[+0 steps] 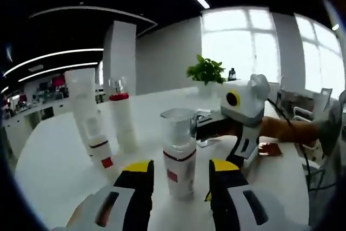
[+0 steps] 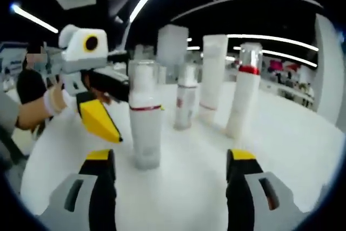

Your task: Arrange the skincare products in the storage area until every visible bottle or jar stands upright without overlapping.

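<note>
A white bottle (image 1: 179,158) with a clear cap and a red band stands upright on the white table (image 1: 48,166), between the yellow tips of my left gripper (image 1: 181,167). Its jaws are open, with a gap on each side of the bottle. In the right gripper view the same bottle (image 2: 145,123) stands ahead and left of my right gripper (image 2: 170,156), which is open and holds nothing. My left gripper (image 2: 120,113) reaches the bottle from the left there. Behind stand a small bottle (image 2: 185,98), a tall white tube (image 2: 213,74) and a red-collared bottle (image 2: 243,93), all upright.
To the left in the left gripper view stand the tall tube (image 1: 86,106) and the red-collared bottle (image 1: 122,120). My right gripper (image 1: 208,128), held by a hand, is at the right. A potted plant (image 1: 205,73) sits at the table's far side. A person stands at the far left (image 2: 30,82).
</note>
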`<state>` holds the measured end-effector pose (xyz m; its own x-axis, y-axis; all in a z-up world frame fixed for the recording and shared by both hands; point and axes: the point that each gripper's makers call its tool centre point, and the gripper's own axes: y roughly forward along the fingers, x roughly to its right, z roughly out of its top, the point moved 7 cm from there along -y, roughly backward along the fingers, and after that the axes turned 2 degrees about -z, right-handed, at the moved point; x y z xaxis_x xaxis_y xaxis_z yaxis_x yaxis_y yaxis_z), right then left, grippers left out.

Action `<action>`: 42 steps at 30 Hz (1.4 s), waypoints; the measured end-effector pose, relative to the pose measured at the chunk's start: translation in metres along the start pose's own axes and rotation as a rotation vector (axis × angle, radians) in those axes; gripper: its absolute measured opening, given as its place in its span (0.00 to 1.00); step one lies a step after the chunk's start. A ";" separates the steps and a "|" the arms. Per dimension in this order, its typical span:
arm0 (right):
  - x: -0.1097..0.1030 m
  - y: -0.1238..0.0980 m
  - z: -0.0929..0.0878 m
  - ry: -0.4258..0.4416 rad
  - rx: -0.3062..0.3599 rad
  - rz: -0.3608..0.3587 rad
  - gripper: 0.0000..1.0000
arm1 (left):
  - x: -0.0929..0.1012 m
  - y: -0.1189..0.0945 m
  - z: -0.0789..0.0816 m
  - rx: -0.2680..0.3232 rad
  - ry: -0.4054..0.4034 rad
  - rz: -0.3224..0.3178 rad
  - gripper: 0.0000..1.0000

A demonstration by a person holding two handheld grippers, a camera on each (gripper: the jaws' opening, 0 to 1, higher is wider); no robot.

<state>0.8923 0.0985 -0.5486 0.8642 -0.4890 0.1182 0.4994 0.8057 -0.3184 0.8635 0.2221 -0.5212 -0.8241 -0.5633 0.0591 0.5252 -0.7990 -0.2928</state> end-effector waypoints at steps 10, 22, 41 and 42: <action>0.011 -0.002 -0.004 0.001 -0.010 -0.068 0.74 | 0.000 0.005 -0.007 -0.035 0.025 -0.007 0.39; 0.026 -0.008 -0.004 0.002 -0.011 -0.148 0.72 | -0.012 0.004 -0.013 -0.043 -0.024 0.053 0.29; 0.066 -0.041 0.013 0.100 0.111 -0.354 0.66 | -0.013 0.031 -0.007 -0.044 -0.014 0.269 0.23; 0.066 -0.042 0.014 0.106 0.119 -0.361 0.66 | -0.014 0.034 -0.007 -0.041 -0.012 0.297 0.22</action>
<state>0.9295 0.0367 -0.5142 0.6239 -0.7748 0.1024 0.7789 0.6058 -0.1620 0.8916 0.2049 -0.5386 -0.6332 -0.7736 -0.0241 0.7335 -0.5899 -0.3375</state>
